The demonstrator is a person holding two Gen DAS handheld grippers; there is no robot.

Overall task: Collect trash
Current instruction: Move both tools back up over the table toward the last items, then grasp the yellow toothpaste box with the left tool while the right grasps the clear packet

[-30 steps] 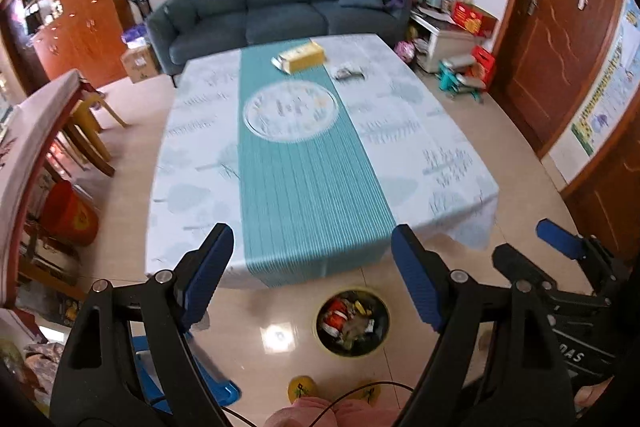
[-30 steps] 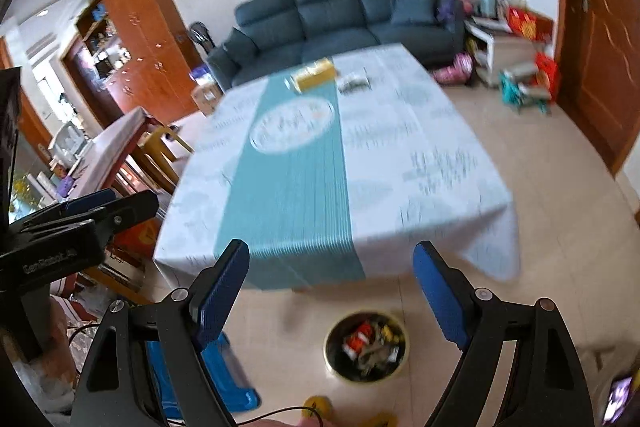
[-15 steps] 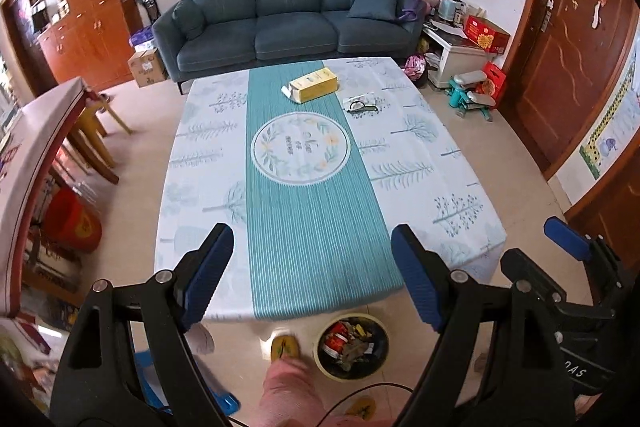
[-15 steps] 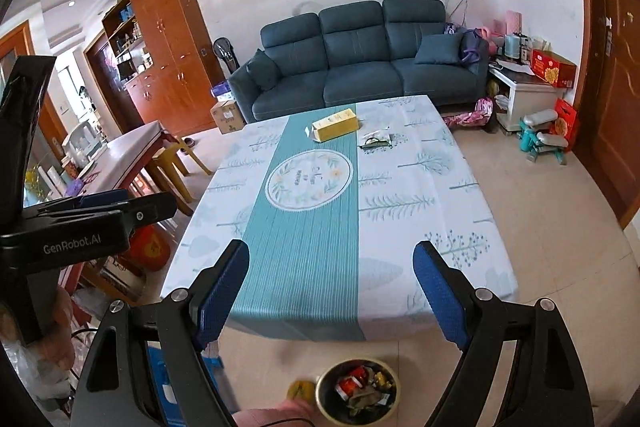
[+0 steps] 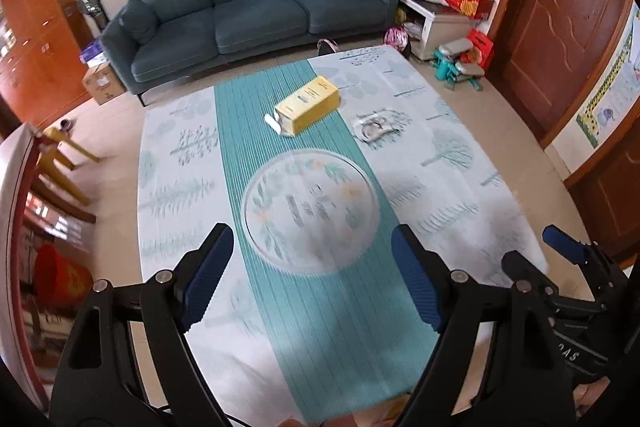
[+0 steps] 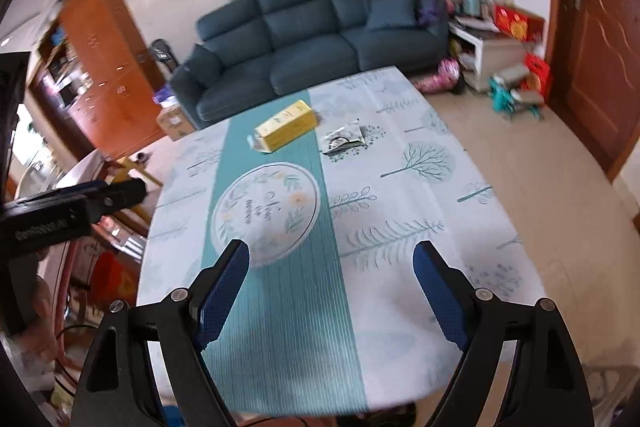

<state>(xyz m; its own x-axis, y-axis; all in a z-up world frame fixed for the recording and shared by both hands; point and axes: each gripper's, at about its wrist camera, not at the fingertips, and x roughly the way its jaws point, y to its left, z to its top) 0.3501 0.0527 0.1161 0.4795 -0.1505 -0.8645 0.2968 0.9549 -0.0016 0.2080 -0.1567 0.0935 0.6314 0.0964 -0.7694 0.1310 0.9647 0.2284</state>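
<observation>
- Nothing collected at this instant: both sets of jaws empty, two pieces of trash lying on the tabletop point(image 5: 460, 187) at its far end, near the sofa point(image 5: 248, 11).
- Leftmost of the pair: yellow carton point(image 5: 307, 105), on its side along the teal runner point(image 5: 320, 307), just past the round printed medallion point(image 5: 311, 211); something small and white touching its near-left end, too blurred to name.
- Just right of the carton, apart from it: crumpled clear wrapper point(image 5: 376, 125), flat on the pale tree-print part of the cloth.
- Same pair in the right wrist view: carton point(image 6: 286, 125) on the runner, wrapper point(image 6: 345, 139) just beside it to the right.
- No bin visible in either current view; drop-off spot cannot be told from here.
- Judged stage: approach only. Reach, grasp, carry and drop all left to do for both items.
- Left gripper point(image 5: 312, 275): jaws spread wide, nothing between the blue pads, hovering over the near half of the tabletop, tilted steeply down, aimed along the runner toward the medallion with the carton beyond.
- Right gripper point(image 6: 330, 291): jaws likewise released and empty, angled down over the near edge, runner under the left pad, tree-print cloth under the right.
- Grippers side by side: right one visible at the right edge of the left view point(image 5: 568, 259), left one at the left edge of the right view.
- Both well short of the trash; likely pairing by position: left for the carton, right for the wrapper.
</observation>
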